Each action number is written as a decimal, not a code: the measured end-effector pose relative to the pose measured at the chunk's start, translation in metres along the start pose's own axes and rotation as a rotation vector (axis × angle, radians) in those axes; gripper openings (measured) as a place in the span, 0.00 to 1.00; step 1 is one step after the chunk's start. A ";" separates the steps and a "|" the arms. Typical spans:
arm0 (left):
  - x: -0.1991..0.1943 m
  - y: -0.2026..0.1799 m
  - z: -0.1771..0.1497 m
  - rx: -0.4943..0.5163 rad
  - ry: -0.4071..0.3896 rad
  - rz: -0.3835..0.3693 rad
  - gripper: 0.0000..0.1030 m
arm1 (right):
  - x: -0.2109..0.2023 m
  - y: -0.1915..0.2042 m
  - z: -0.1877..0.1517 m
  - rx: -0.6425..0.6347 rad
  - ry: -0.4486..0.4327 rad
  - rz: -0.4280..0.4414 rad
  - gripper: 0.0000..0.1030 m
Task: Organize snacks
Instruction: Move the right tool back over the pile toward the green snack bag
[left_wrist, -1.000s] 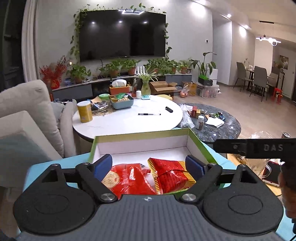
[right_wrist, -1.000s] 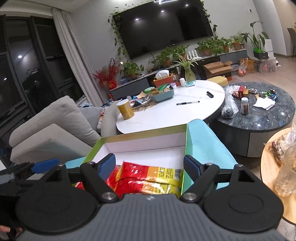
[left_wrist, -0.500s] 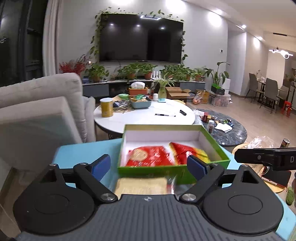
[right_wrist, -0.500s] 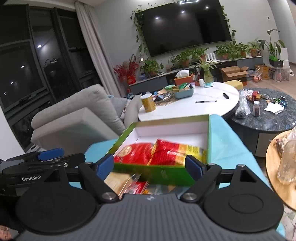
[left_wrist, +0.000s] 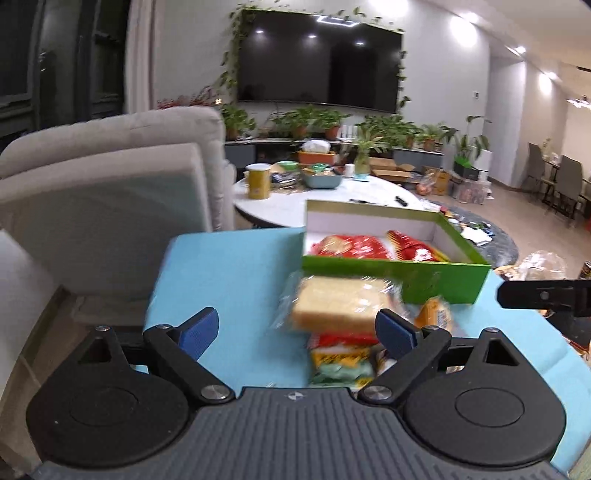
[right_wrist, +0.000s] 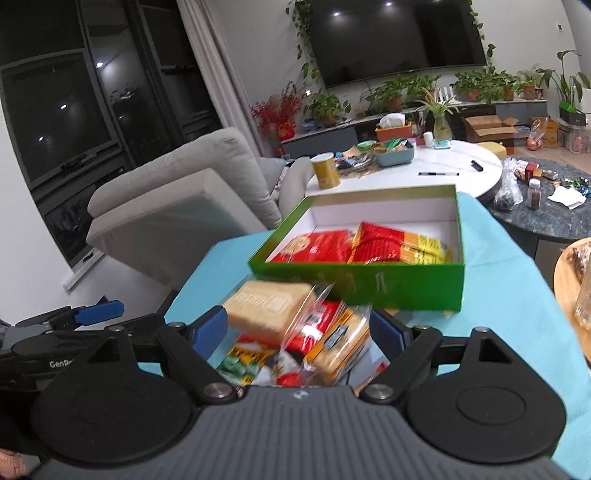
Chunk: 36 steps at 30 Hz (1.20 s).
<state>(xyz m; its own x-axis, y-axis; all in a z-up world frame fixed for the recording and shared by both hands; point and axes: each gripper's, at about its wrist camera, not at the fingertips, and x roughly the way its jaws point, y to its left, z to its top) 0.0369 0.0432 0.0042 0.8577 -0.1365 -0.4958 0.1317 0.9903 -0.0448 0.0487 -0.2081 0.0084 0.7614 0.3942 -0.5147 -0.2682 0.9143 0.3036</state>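
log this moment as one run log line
left gripper: opening, empty | right gripper: open over snack pile | box: two red packs inside

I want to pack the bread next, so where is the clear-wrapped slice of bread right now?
The bread slice lies atop the loose snack pile on the blue tabletop, just in front of the green box, low and centre in both wrist views.

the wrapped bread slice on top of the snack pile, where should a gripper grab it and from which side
Probably across the two long edges of the wrapped bread slice, coming from above and the near side. It lies flat on top of the snack pile, so its faces are hard to pinch. The green box blocks the far side. The loose film wrapper may slip.
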 end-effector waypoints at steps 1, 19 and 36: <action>-0.002 0.004 -0.004 -0.010 0.007 0.003 0.89 | -0.001 0.002 -0.003 0.000 0.005 -0.001 0.63; 0.018 0.051 -0.043 -0.115 0.085 0.058 0.89 | 0.015 0.060 -0.050 -0.171 0.172 0.107 0.63; 0.048 0.064 -0.050 -0.193 0.137 -0.014 0.89 | 0.067 0.148 -0.110 -0.590 0.258 0.020 0.67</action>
<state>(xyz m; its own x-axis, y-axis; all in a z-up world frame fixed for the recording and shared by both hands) 0.0619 0.1011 -0.0654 0.7795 -0.1582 -0.6061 0.0343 0.9769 -0.2109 -0.0048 -0.0357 -0.0696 0.6057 0.3544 -0.7124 -0.6169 0.7746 -0.1391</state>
